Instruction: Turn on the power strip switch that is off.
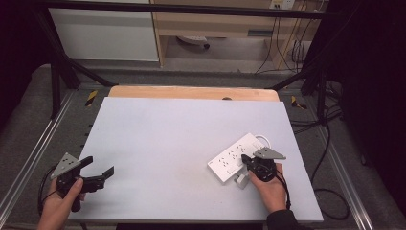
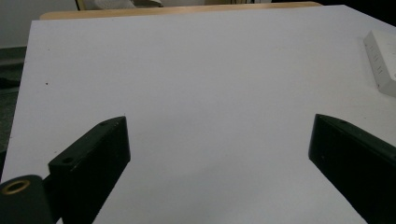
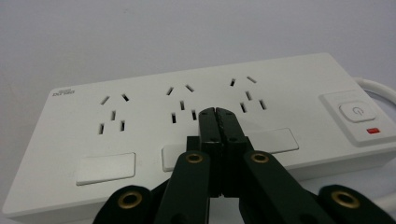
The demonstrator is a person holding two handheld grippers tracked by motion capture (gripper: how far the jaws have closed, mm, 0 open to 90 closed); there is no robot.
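Observation:
A white power strip [image 1: 233, 154] with three socket groups lies on the right part of the white tabletop [image 1: 167, 134]. My right gripper [image 1: 246, 161] is over its near edge, held by a hand. Up close, the right gripper [image 3: 217, 113] is shut, its jaws pressed together with nothing between them, their tips over the middle sockets of the power strip [image 3: 140, 116]. A power button [image 3: 357, 112] sits at the strip's right end. My left gripper [image 1: 101, 166] rests at the table's front left, open and empty. In its own view the left gripper [image 2: 219, 122] faces bare table, the power strip [image 2: 380, 65] far right.
The strip's white cable [image 1: 262, 139] curls behind it. A small white block [image 1: 241, 180] lies on the table by the right hand. A wooden edge [image 1: 191, 92] runs along the back of the table. Black frame bars and cables surround the table.

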